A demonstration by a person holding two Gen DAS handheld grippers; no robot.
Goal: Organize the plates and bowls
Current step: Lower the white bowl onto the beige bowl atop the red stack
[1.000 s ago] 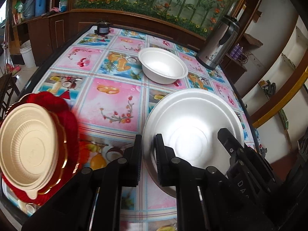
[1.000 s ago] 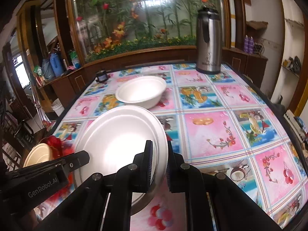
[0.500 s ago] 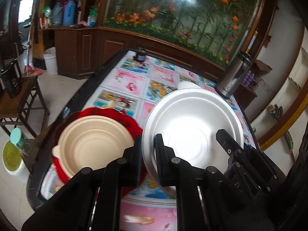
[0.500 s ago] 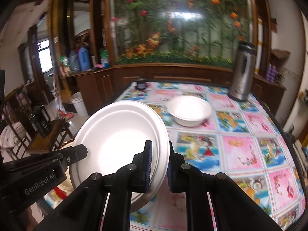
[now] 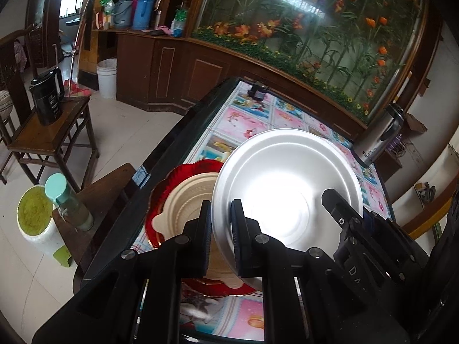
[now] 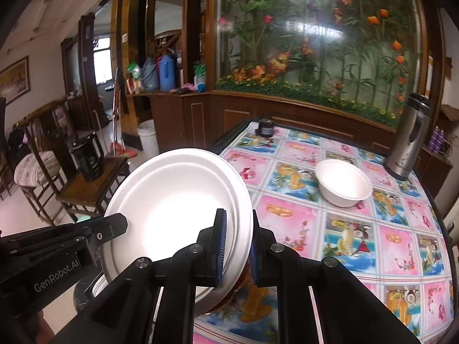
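Both hand-held grippers clamp opposite rims of one white foam plate [image 5: 287, 189]: the left hand-held gripper [image 5: 221, 238] at lower centre, the right hand-held gripper [image 6: 236, 246] likewise. Beneath it lie a beige bowl [image 5: 183, 209] and red plate [image 5: 172, 177] at the desk [image 6: 358, 246] edge; farther, a white bowl [image 6: 342, 183] mid-desk.

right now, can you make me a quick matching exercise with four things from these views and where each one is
Things:
1. large white plate
2. small white bowl
3. beige bowl
4. steel thermos

Places:
A. standing upright at the far right side of the table
B. sitting in the red plate at the table's left edge
C. held above the table, pinched at its rim by both grippers
D. resting alone on the patterned tablecloth, in front of the thermos

Pairs: 1-C, 2-D, 3-B, 4-A
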